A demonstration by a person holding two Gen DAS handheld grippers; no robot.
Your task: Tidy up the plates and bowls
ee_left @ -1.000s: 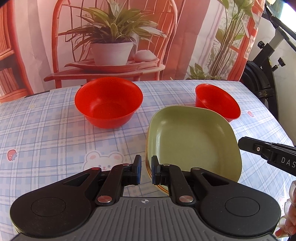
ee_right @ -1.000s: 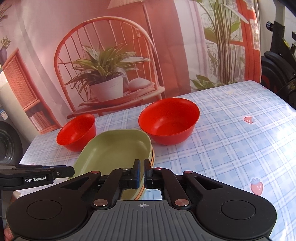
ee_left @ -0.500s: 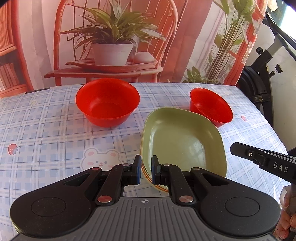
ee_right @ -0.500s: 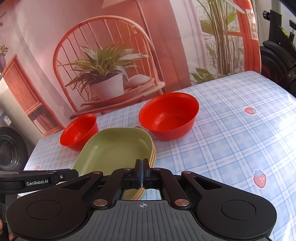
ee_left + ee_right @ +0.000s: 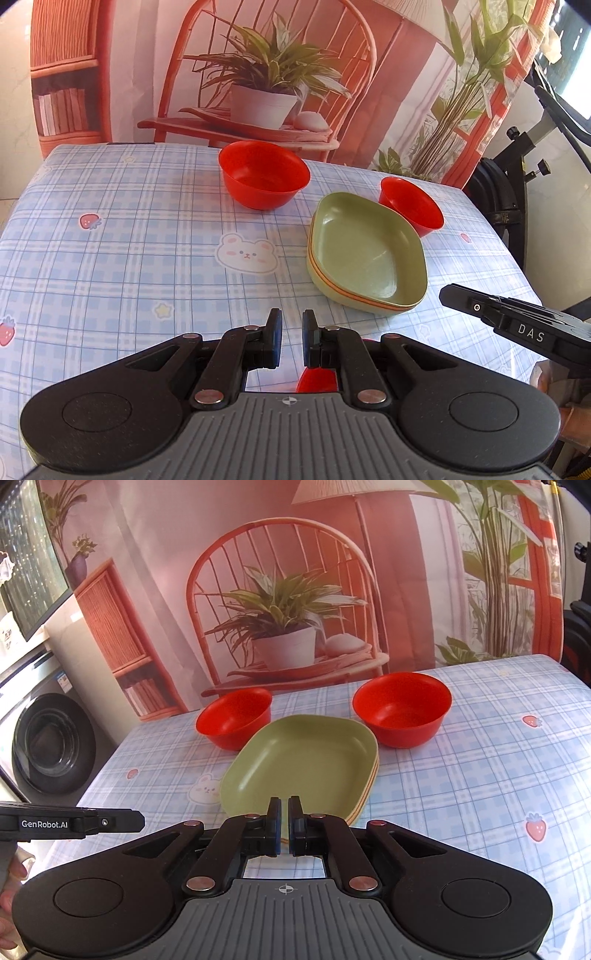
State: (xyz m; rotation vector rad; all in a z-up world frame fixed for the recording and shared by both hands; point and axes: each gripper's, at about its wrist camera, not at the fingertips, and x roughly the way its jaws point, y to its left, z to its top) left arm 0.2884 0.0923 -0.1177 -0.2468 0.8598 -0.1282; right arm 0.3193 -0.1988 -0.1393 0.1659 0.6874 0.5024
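A stack of green square plates lies on the checked tablecloth. A large red bowl stands behind it, and a smaller red bowl on its other side. My left gripper is held above the cloth, left of the plates, its jaws a narrow gap apart and empty. A red object shows below its right finger, mostly hidden. My right gripper is nearly closed and empty, just at the plates' near rim.
The table has a blue plaid cloth with bear and strawberry prints. A printed backdrop hangs behind it. A washing machine stands left of the table, exercise equipment to the right.
My left gripper has pulled back and left, away from the plates' rim, and risen. My right gripper has drawn back slightly and its jaws stand a sliver apart.
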